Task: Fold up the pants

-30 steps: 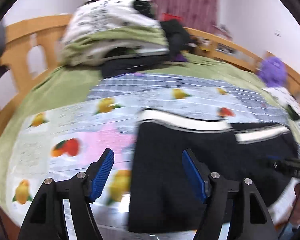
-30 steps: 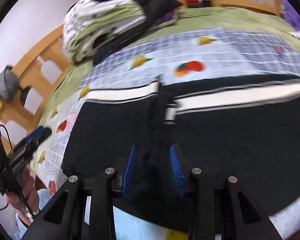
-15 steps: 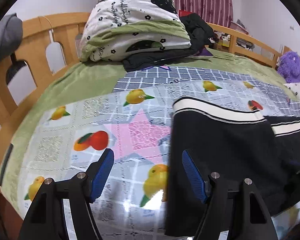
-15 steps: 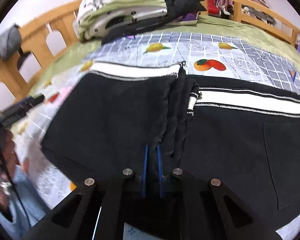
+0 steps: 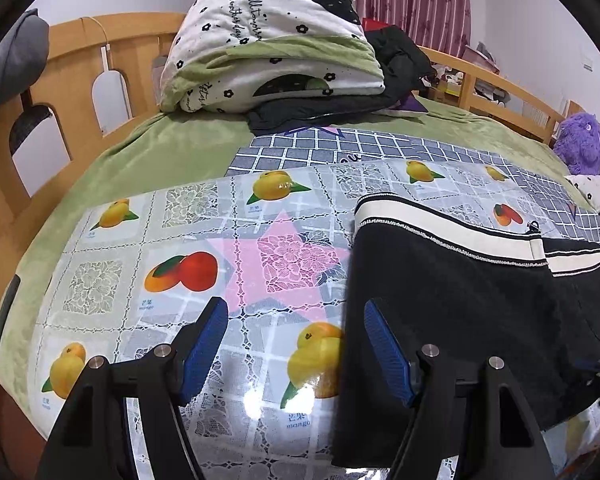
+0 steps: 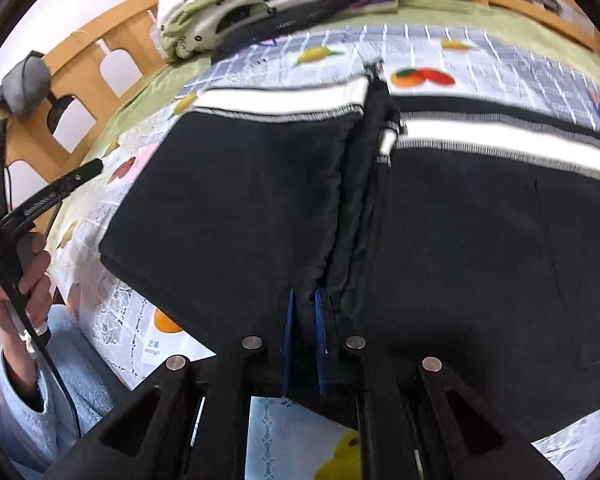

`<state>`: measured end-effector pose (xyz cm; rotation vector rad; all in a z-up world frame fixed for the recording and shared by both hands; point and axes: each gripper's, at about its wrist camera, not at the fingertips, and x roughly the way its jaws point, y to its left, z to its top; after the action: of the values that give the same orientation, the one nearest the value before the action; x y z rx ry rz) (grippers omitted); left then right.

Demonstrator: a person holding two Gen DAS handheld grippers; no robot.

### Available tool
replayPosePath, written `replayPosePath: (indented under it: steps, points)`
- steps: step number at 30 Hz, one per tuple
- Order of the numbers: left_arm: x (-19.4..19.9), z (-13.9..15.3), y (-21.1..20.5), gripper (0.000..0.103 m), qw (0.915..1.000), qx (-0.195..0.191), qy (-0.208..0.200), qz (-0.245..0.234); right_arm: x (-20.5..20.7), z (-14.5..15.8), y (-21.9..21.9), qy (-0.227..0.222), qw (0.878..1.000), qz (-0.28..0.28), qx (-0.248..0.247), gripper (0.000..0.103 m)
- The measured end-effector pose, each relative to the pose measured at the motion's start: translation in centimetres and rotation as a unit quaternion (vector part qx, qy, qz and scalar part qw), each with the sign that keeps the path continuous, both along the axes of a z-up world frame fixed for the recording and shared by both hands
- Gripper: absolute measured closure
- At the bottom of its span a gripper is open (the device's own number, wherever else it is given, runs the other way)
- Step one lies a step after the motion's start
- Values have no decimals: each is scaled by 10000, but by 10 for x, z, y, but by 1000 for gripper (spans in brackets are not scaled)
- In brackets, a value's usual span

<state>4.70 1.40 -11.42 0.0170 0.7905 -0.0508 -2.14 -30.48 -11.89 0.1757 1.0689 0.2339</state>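
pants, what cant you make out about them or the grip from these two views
- Pants legs: cut off by the right and bottom edges of the right wrist view.
- Right gripper: its jaws are opening with black cloth between them; how much cloth is hidden by folds.
- Waistband: blurred in the right wrist view.
- Left gripper: open over the fruit-print cloth; the pants' near corner lies behind its right finger.
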Motion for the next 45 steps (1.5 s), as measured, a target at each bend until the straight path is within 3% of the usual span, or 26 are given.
replayPosePath:
  steps: [2, 6, 9, 12, 15, 17, 20, 21, 22, 23, 24, 27, 28, 30, 33, 34, 36, 38, 41, 45]
  points:
    - [2, -2, 1, 34, 10000, -33, 68, 22, 2, 12, -7, -223, 9996, -173, -41, 76]
    - [6, -5, 9, 34, 9997, -139, 167, 112, 27, 21, -18, -254, 9985, -479, 45, 72]
    - [9, -6, 18, 34, 9991, -314, 237, 187, 62, 23, -27, 9, 9978, -666, -12, 67]
    - [13, -8, 28, 34, 9977, -565, 309, 199, 93, 16, -36, 172, 9973, -704, 146, 65]
    - [17, -9, 36, 34, 9959, -790, 340, 290, 111, -9, -40, 300, 9955, -790, 434, 56]
    - [20, -12, 39, 34, 9946, -905, 400, 319, 118, -36, -40, 591, 9919, -889, 683, 55]
    - [23, -17, 38, 34, 9929, -1033, 539, 253, 123, -39, -29, 370, 9946, -855, 463, 54]
    - [23, -18, 37, 34, 9924, -1068, 561, 237, 124, -38, -25, 386, 9955, -795, 336, 58]
    - [23, -19, 36, 34, 9922, -1083, 574, 226, 123, -36, -25, 331, 9963, -735, 302, 73]
    - [22, -19, 34, 34, 9925, -1056, 582, 215, 121, -34, -27, 288, 9965, -712, 338, 83]
    - [22, -20, 32, 34, 9929, -1011, 590, 196, 121, -32, -31, 262, 9963, -697, 430, 87]
    - [20, -19, 26, 34, 9943, -891, 576, 107, 109, -9, -55, -96, 9915, -874, 956, 89]
    - [19, -19, 24, 34, 9944, -891, 560, 76, 102, 5, -62, -402, 9905, -881, 975, 89]
    - [18, -18, 20, 34, 9941, -926, 565, -44, 102, 10, -66, -427, 9938, -892, 502, 89]
    - [15, -22, 7, 34, 9942, -785, 660, -314, 112, -29, -70, 497, 9929, -911, 580, 80]
    - [14, -23, 2, 34, 9947, -682, 675, -370, 110, -41, -71, 623, 9911, -1009, 609, 77]
    - [11, -23, -5, 34, 9945, -562, 730, -494, 101, -37, -71, 454, 9912, -1066, 639, 77]
    - [5, -21, -9, 34, 9923, -638, 833, -662, 88, -29, -70, 617, 9914, -957, 647, 74]
    - [-9, -21, -14, 34, 9880, -598, 1054, -954, 56, -12, -68, 503, 9941, -881, 381, 72]
    - [-38, -40, -19, 34, 9863, 278, 1266, -1017, 12, 3, -72, 283, 9944, -898, 483, 61]
